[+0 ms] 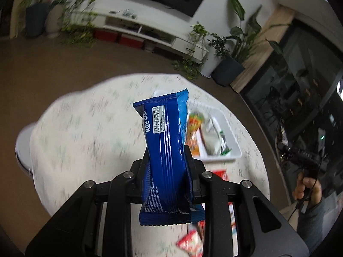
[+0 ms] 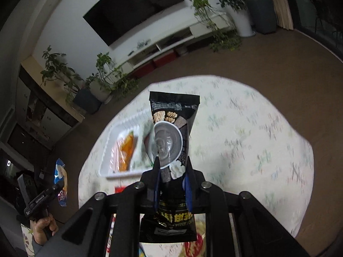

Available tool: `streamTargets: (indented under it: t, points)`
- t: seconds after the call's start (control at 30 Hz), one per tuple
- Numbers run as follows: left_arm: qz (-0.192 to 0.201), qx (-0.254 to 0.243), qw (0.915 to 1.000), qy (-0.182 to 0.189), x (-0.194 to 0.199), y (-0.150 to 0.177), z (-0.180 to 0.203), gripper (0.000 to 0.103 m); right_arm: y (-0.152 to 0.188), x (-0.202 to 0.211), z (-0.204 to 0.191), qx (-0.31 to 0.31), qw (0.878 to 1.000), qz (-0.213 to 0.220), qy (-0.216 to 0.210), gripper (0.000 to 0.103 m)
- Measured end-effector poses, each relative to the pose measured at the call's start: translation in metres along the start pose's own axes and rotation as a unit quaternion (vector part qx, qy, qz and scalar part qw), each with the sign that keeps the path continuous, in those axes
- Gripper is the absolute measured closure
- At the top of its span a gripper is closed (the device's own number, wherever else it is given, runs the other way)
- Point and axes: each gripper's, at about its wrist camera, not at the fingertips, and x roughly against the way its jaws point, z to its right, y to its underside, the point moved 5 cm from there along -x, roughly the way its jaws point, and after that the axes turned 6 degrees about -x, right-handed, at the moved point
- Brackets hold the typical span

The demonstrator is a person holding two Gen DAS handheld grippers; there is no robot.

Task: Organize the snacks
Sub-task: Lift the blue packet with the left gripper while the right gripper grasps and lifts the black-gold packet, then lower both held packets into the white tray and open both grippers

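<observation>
My left gripper [image 1: 166, 152] is shut on a blue roll cake packet [image 1: 165, 141] and holds it upright above the round table. My right gripper [image 2: 171, 165] is shut on a black cereal sachet [image 2: 171, 137], also held above the table. A white tray [image 1: 230, 132] lies on the table ahead and to the right of the left gripper; it holds an orange packet [image 1: 194, 132] and a pale packet [image 1: 211, 137]. The same tray [image 2: 111, 141] shows ahead-left in the right wrist view. The left gripper with its blue packet [image 2: 61, 175] shows at the far left there.
The round table has a pale patterned cloth [image 1: 90, 128]. Red and white snack packets [image 1: 190, 242] lie near the table's front edge under the left gripper. More packets [image 2: 195, 244] lie under the right gripper. Brown floor, potted plants [image 1: 227, 64] and a TV shelf stand beyond.
</observation>
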Motion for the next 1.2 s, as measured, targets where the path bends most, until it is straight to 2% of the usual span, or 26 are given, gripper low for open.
streamTargets:
  t: [0.17, 0.27, 0.47, 0.63, 0.9, 1.2]
  points:
    - [-0.015, -0.037, 0.9989, 0.025, -0.051, -0.054, 0.026, 0.079, -0.024, -0.04, -0.069, 0.085, 0.996, -0.008, -0.031, 0.083]
    - [-0.038, -0.045, 0.998, 0.022, -0.089, -0.066, 0.033, 0.079, -0.027, -0.081, -0.089, 0.104, 0.994, -0.038, -0.015, 0.083]
    - [-0.075, -0.043, 0.9962, -0.003, -0.158, -0.068, 0.026, 0.079, -0.033, -0.15, -0.076, 0.109, 0.99, -0.077, 0.041, 0.083]
    - [-0.099, -0.051, 0.9936, -0.018, -0.201, -0.057, 0.028, 0.079, -0.026, -0.178, -0.051, 0.109, 0.987, -0.095, 0.072, 0.083]
    - [-0.118, -0.066, 0.9901, -0.036, -0.229, -0.037, 0.026, 0.079, -0.01, -0.211, -0.031, 0.117, 0.981, -0.12, 0.1, 0.083]
    - [-0.125, -0.062, 0.9895, -0.038, -0.246, -0.025, 0.024, 0.077, -0.004, -0.223, -0.028, 0.116, 0.981, -0.119, 0.1, 0.077]
